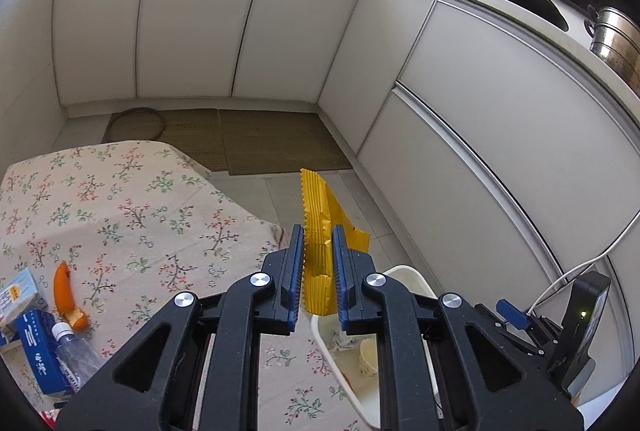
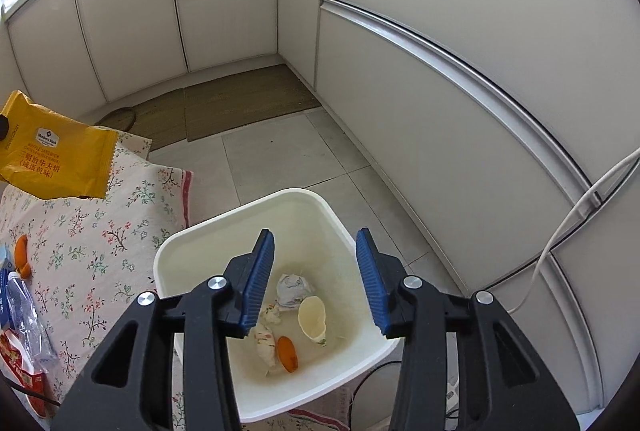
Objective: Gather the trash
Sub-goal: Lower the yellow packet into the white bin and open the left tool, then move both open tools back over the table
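My left gripper is shut on a yellow snack wrapper, which sticks up edge-on between the blue pads, past the table's corner. The right wrist view shows that wrapper hanging at the far left above the floral cloth. My right gripper is open above a white bin, with nothing between its fingers. Inside the bin lie an orange peel, a paper cup and crumpled paper. The bin's rim shows just right of the left gripper.
On the floral-cloth table lie another orange peel, a plastic bottle, a blue box and a red packet. White cabinets ring the tiled floor, with a woven mat in the corner. A white cable hangs at right.
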{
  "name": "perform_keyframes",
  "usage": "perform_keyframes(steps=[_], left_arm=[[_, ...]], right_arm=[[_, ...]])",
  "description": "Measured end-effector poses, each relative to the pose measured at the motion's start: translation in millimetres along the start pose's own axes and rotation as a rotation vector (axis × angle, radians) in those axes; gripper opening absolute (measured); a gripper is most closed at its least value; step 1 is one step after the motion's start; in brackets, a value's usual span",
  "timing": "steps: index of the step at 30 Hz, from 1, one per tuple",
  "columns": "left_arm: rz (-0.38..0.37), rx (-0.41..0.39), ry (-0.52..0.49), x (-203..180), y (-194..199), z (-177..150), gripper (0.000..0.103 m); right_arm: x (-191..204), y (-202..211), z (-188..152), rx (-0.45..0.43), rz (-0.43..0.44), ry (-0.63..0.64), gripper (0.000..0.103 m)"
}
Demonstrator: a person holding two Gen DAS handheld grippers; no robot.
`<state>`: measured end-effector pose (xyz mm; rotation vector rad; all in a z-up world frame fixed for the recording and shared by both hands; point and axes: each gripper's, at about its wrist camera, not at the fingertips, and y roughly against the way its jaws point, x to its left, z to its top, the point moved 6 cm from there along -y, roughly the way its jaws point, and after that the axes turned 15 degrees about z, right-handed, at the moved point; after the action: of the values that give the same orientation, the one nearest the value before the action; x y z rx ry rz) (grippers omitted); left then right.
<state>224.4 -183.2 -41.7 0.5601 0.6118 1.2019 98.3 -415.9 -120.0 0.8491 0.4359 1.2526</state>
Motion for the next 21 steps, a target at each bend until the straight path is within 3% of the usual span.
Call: perform_keyframes(steps=[5,10,12,19,21], left_arm=[[-0.041,0.014,-0.055,-33.6,-18.2,-7.8,0.014],[-0.104,0.088,-0.099,-60.1,-45.2,-24.4,0.015],[-0.114,0.124,-0.109,-64.7,-54.5,-32.1,0.022],[-0.079,0.148,-0.107,-56.6,-62.3,-38.4,0.024],[-0.067,0.142,-0.105,-54.2,-59.4,-37.5,0.034]], right_arm=[[-23.8,2.9,-0.5,-0.011,-0.027,-0.037,0.049],[-33.1,1.6,-2.6,-0.015,-0.042,-0.056,0.054],[-34.7,0.1,-4.3,-0.011,-0.045,-0.056,0.055],[-33.4,1.9,-4.3,-0.010,-0.038,-0.052,0.060],[-30.2,0.9,-1.9,-0.012,-0.031,-0.042,0.061]])
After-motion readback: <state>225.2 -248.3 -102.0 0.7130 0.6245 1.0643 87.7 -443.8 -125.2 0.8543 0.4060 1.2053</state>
